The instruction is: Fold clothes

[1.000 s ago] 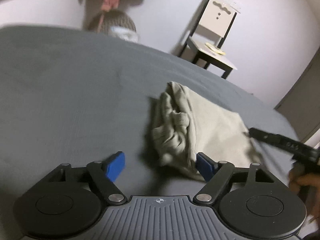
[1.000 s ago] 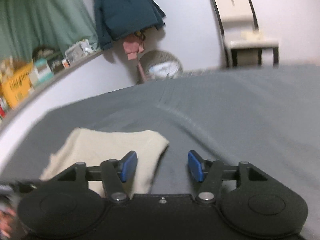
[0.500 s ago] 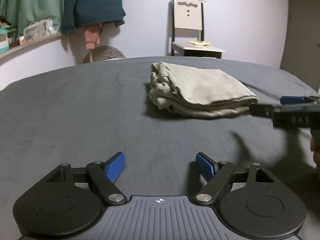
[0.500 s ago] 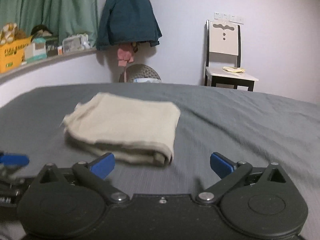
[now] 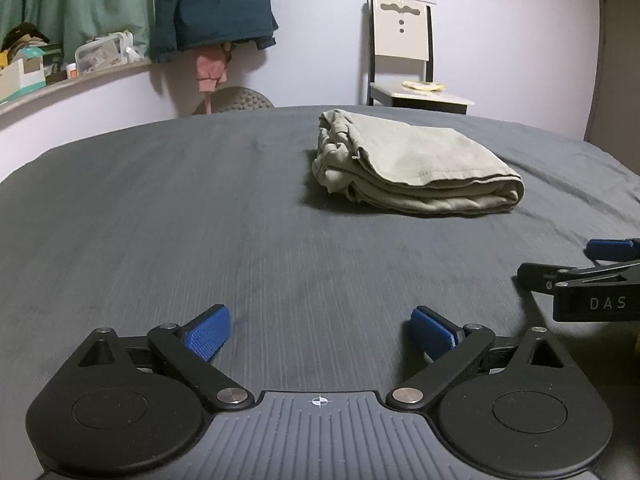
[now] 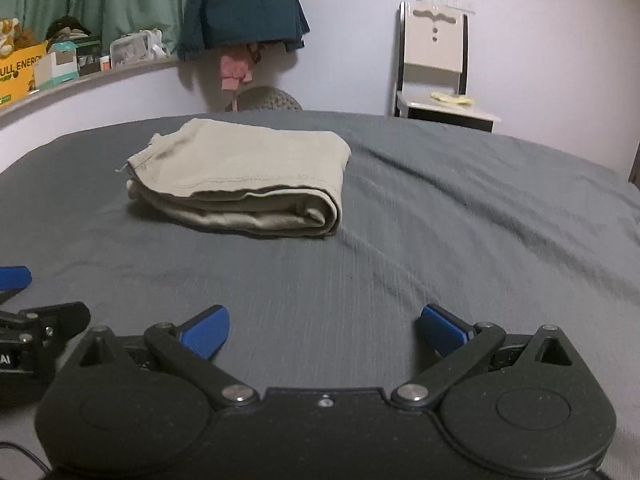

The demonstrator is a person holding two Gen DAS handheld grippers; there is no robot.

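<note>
Both claws, left and right, have pulled back, wide and empty. Far off, the cloth lies folded on the bed; it looks done, I think.

We see a wide bed under a dark grey, faintly creased sheet; a folded beige cotton garment lies on it, well ahead of the tools.

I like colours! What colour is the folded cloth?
Pale beige folded cloth, clearest in the right wrist view.
</note>
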